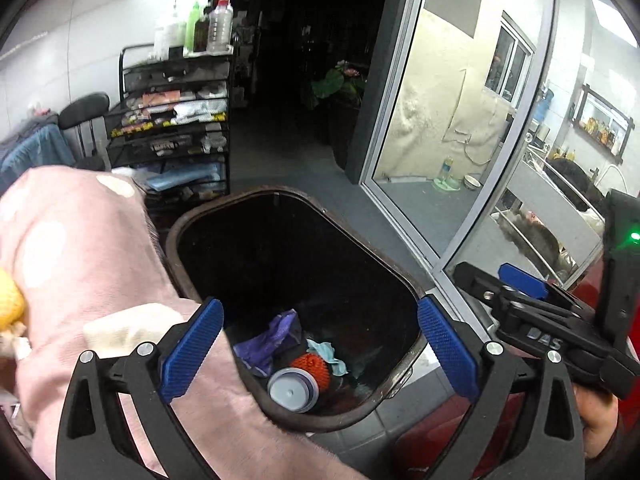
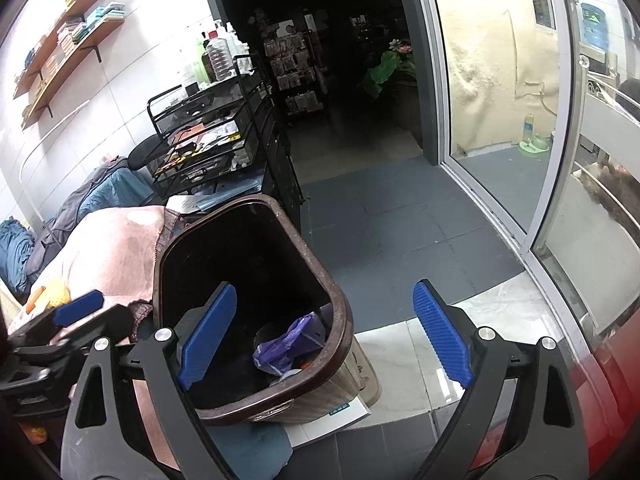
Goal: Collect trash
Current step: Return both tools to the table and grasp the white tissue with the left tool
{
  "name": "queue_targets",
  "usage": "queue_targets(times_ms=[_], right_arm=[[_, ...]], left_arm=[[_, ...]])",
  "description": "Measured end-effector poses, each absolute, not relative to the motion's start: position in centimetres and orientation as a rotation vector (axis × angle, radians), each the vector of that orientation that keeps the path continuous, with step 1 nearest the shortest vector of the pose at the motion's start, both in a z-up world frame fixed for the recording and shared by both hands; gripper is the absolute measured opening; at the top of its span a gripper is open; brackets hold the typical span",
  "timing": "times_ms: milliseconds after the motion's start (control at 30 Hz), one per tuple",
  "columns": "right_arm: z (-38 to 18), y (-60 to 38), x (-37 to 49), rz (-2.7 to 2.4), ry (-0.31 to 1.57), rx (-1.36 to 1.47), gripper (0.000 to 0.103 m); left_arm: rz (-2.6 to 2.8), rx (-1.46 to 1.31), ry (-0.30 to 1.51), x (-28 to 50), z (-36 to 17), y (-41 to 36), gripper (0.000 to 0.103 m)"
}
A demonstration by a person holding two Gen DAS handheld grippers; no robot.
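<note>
A brown trash bin [image 1: 400,276] stands on the floor, and it also shows in the right wrist view [image 2: 340,320]. Inside lie a purple wrapper [image 1: 268,340], an orange spiky ball [image 1: 314,366], a grey lid [image 1: 292,390] and a light blue scrap [image 1: 326,354]. My left gripper [image 1: 320,348] is open and empty, held above the bin's near end. My right gripper [image 2: 324,340] is open and empty, above the bin's right rim. The purple wrapper also shows in the right wrist view [image 2: 288,340]. The right gripper appears at the right of the left wrist view [image 1: 524,292].
A pink cloth [image 1: 80,260] covers a surface left of the bin, with a yellow object [image 1: 8,300] on it. A black mesh cart [image 2: 212,136] with bottles stands behind. A glass sliding door [image 2: 500,120] is on the right. A white paper [image 2: 340,416] lies under the bin.
</note>
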State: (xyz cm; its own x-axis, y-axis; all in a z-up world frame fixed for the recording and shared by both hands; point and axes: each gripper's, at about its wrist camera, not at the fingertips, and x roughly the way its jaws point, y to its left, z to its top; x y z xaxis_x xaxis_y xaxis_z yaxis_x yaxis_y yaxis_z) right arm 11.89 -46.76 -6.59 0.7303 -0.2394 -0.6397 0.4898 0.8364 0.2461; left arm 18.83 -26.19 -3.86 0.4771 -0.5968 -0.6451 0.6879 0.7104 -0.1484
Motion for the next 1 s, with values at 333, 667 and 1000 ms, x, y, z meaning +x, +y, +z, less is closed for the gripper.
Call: queue_targets(times_ms=[333, 667, 1000], right_arm=[[-6.8, -44.3, 12.7, -0.326, 0.647, 0.402, 0.09], [-6.8, -39.4, 14.4, -0.161, 0.684, 0.413, 0.09], [-5.3, -31.4, 17.8, 0.095, 0.715, 0.387, 0.09]], left_arm=[[-0.746, 0.132, 0.648, 16.5, -2.4, -21.1, 0.097], [-0.586, 0.009, 0.632, 16.1, -2.3, -12.7, 0.097], [-0.337, -0.064, 0.623, 16.1, -2.9, -2.4, 0.097]])
